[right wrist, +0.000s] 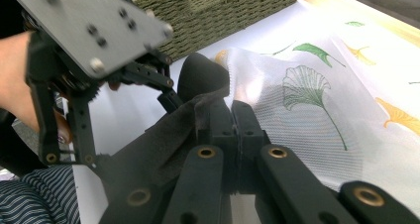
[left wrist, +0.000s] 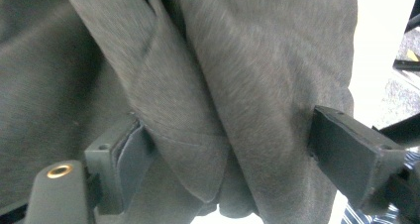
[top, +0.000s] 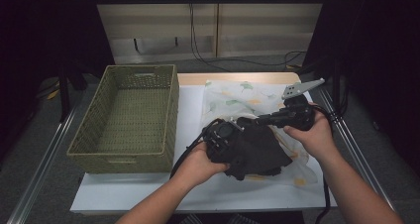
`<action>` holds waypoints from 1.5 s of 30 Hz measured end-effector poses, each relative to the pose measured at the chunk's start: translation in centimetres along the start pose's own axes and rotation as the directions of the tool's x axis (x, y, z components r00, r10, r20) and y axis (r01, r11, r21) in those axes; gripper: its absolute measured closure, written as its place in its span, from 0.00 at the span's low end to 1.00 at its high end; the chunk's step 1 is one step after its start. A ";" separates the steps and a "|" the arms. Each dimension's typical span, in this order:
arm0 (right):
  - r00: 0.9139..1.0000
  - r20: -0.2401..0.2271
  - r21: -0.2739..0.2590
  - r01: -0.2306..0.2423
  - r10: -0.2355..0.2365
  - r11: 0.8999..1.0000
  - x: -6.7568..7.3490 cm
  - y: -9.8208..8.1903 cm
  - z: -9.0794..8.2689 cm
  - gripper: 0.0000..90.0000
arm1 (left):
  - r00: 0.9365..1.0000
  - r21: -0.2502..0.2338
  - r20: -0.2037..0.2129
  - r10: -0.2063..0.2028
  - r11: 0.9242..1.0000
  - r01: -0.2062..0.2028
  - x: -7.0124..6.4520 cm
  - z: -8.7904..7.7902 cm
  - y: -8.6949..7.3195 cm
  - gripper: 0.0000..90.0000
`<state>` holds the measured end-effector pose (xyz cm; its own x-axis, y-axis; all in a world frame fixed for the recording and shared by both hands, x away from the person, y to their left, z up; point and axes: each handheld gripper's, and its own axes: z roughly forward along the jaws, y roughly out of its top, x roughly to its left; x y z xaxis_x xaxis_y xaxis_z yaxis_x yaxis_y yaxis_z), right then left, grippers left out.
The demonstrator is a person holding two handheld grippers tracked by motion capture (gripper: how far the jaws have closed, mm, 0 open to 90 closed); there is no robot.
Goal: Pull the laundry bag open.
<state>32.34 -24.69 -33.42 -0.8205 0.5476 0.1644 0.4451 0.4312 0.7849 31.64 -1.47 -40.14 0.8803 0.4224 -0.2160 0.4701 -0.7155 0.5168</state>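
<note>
- High view: the dark grey soft cloth garment (top: 257, 147) lies bunched between the left gripper (top: 233, 135) and right gripper (top: 265, 119), over a white leaf-printed sheet (top: 233, 97); a woven green basket (top: 126, 117) stands beyond the left gripper.
- Left gripper view: jaws spread wide, a garment fold (left wrist: 208, 110) between them, unpressed. Better to centre the fold before closing.
- Right gripper view: jaws pinched shut on the garment's edge (right wrist: 198, 117); best held steady.

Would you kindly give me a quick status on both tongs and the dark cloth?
Right tongs shut on dark cloth. Left tongs open, cloth fold between them, unpinched. Cloth lies on leaf-print sheet; basket sits off to the left.
</note>
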 end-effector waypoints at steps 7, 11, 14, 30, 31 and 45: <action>1.000 -0.002 0.010 -0.001 0.001 1.000 0.0 -0.1 0.1 1.00 | 0.999 0.025 0.024 -0.027 0.999 0.026 1.0 2.2 -0.6 0.18; 1.000 -0.003 0.013 -0.002 0.002 1.000 0.0 -0.1 0.2 1.00 | 1.000 0.013 0.003 -0.001 1.000 0.000 1.0 2.2 -0.7 0.40; 1.000 -0.009 0.009 -0.004 0.004 1.000 0.0 -0.1 0.2 1.00 | 1.000 -0.014 -0.006 -0.002 1.000 0.002 1.1 2.0 -0.9 0.63; 0.999 -0.034 0.004 0.017 -0.017 1.000 0.6 0.1 0.3 1.00 | 1.000 -0.080 -0.009 -0.020 0.997 0.019 1.4 0.9 0.3 0.87; 0.999 -0.038 0.005 0.021 -0.020 1.000 0.7 0.2 0.2 1.00 | 1.000 -0.086 -0.005 -0.027 0.996 0.026 1.4 0.8 0.5 0.87; 0.998 -0.056 -0.004 0.027 -0.027 1.000 1.1 0.1 0.0 1.00 | 0.997 -0.191 -0.051 -0.050 0.981 0.040 2.2 -0.1 3.3 0.88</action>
<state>31.49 -24.03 -33.17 -0.8512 0.4944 0.1762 0.4210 0.4427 0.7917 35.13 -2.83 -38.82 0.8512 0.4857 -0.1989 0.4837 -0.5788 0.6566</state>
